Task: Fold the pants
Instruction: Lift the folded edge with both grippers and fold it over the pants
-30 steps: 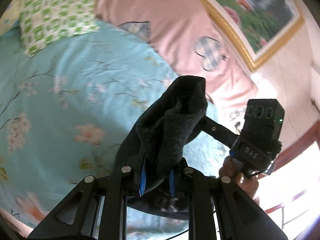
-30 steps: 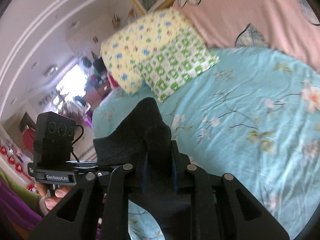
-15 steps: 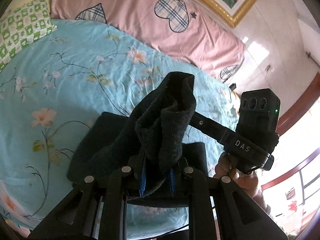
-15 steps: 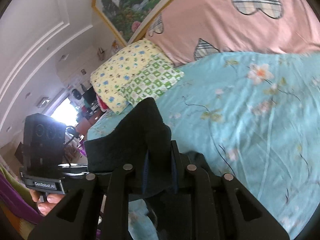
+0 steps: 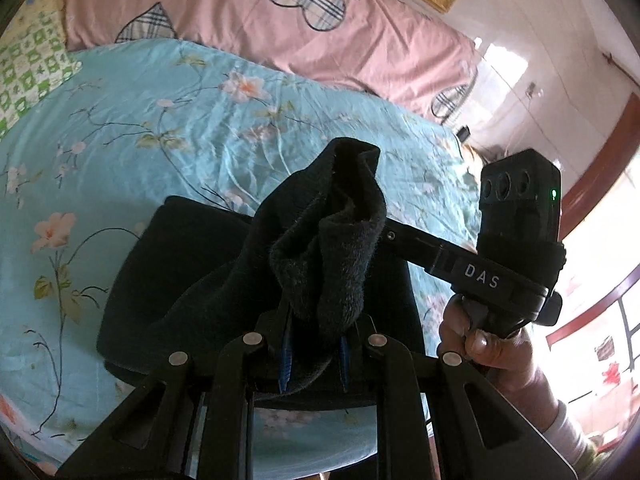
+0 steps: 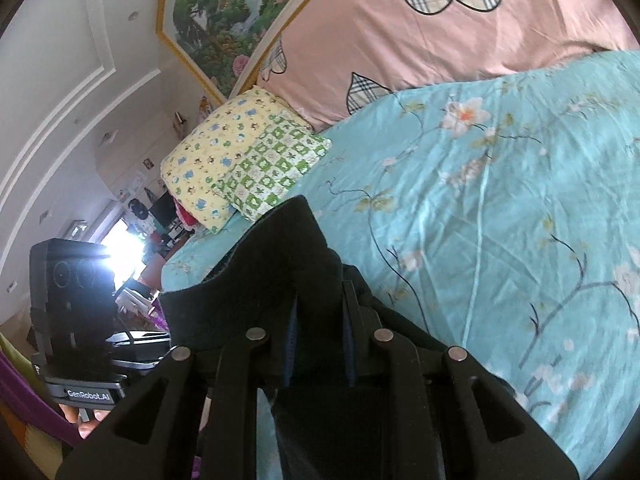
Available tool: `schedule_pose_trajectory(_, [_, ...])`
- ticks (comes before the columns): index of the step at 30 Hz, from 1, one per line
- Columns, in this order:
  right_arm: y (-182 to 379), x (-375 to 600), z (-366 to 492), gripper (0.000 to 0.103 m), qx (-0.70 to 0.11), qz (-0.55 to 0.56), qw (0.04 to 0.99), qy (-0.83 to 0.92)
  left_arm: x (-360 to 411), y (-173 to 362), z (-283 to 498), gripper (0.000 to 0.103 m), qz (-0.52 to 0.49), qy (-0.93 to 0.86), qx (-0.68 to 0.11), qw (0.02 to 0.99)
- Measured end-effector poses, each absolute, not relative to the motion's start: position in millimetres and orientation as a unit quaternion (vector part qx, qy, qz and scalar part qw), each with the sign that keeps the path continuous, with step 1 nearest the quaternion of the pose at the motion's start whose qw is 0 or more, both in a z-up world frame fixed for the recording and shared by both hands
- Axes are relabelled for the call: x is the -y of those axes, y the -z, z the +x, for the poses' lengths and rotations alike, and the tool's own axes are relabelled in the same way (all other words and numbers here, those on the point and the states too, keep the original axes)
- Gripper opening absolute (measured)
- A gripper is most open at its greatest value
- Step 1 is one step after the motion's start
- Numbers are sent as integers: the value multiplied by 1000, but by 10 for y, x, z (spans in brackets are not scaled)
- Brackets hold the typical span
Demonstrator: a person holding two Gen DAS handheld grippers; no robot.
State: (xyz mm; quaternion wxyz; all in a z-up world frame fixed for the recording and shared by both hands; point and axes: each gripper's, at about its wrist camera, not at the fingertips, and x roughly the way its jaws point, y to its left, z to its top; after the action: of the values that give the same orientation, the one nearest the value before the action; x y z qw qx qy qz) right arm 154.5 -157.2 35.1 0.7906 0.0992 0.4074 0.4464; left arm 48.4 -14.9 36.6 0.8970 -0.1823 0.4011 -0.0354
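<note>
While clamped on the black pants (image 5: 328, 248), both tongs (image 5: 314, 356) (image 6: 318, 344) side by side above the bedsheet (image 5: 120, 128).

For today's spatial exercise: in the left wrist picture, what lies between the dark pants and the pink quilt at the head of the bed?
Only bare floral bedsheet lies between the pants and the pink quilt, seen in the left wrist view.

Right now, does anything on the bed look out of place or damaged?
Nothing stands out. The black pants are clamped in the left hand-held gripper and the right hand-held gripper, the rest lying on the blue floral sheet. No tear or spill shows.
</note>
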Motion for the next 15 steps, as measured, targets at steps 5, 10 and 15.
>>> schedule_pose_trajectory(5, [-302,1729,1492,25,-421,98,796,-423,338,-288,519,20,-156,58,-409,897])
schedule_pose_trajectory(10, [-344,1914,1376,25,-425,84,814,-386,477,-227,540,35,-134,84,-412,898])
schedule_pose_trajectory(15, [-440,2151,1283,34,-422,94,838,-332,595,-231,512,61,-132,124,-411,894])
